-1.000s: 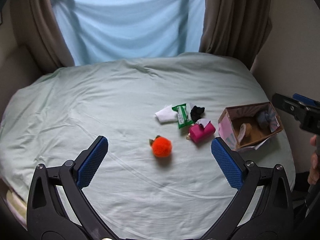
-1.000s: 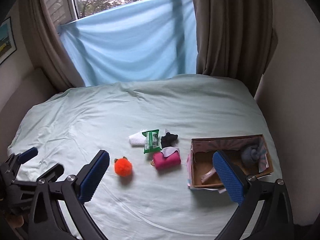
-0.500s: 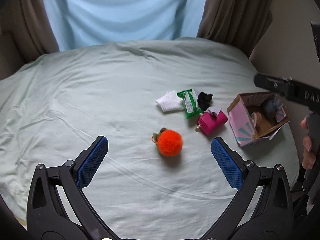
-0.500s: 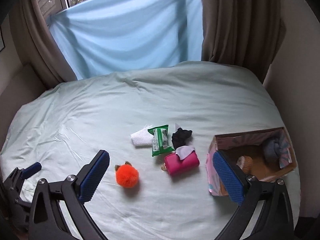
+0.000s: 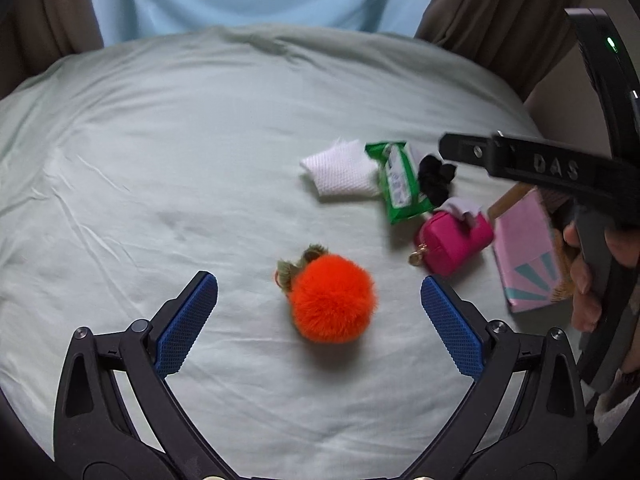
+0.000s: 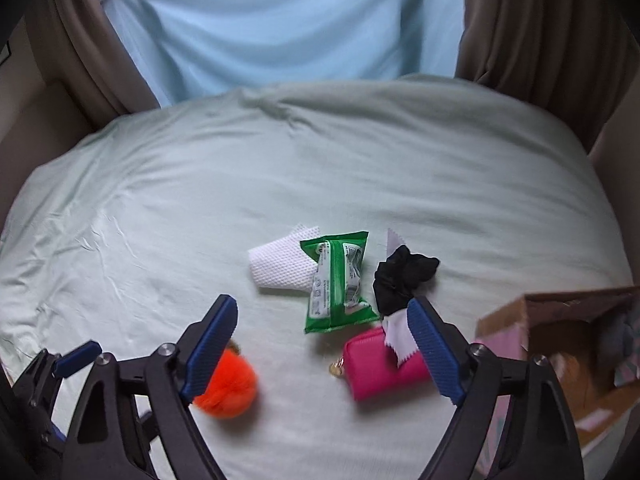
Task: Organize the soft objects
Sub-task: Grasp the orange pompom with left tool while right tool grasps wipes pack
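While the left gripper point(image 5: 319, 300) gapes around the orange pompom point(image 5: 333, 297) on the bed point(image 5: 160, 160) at lower centre, untouched, the right gripper point(image 6: 322, 330), its jaws just narrowing yet apart, frames the pink pouch point(image 6: 384, 364) low in its view, box point(image 6: 560, 344) at right

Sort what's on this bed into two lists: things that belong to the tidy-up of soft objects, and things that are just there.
Part of the job:
orange pom-pom
pink pouch
black scrunchie
white cloth
green wipes pack
cardboard box, already holding soft items

Just there:
bed sheet
brown curtains
blue window drape
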### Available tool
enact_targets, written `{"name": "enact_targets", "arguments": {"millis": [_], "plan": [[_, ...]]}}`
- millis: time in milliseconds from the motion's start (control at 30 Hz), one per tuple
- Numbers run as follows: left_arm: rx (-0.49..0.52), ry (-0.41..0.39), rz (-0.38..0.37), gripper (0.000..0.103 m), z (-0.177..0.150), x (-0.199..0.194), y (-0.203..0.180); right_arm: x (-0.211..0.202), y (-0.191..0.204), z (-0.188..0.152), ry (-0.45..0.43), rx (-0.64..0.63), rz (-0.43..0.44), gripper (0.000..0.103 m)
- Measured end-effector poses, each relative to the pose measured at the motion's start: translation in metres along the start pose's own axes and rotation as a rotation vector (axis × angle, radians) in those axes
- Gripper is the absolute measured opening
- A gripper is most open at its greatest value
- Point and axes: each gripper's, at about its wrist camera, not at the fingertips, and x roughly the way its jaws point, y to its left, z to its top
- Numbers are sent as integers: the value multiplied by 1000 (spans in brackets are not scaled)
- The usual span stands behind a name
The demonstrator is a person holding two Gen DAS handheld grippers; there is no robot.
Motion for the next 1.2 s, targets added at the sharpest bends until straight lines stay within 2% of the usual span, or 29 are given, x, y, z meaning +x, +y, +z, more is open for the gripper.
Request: {"name": "enact_targets", "arguments": {"millis": [67,200,267,433,600,667,733,800,900,1200], "plan": [[-11,12,9,99,-4,17,-1,19,-3,3,17,-18,5,83],[-16,66,8,84,-10,46,-3,49,-9,6,61,-39,18,80],[-23,82,14,84,-15,59,-5,63,-11,7,84,-41,30,73],[-36,115,29,83,-21,81,-5,93,-11,5,112,-52,48,72],[-22,146,25,74,-24,95,-6,118,-14,4,159,-35,69,64],[-17,152,23,73,-24,98,-7,127,-12,3,168,-42,67,61],[-4,156,27,70,-24,102,-8,132,-13,3,170,-52,61,61],[5,163,28,59,-24,105,-10,135,-14,5,173,-50,63,58],[8,182,25,46,-22,112,-11,140,-17,8,184,-54,60,47],[0,193,37,38,-20,118,-5,138,-21,4,178,-37,70,39]]}}
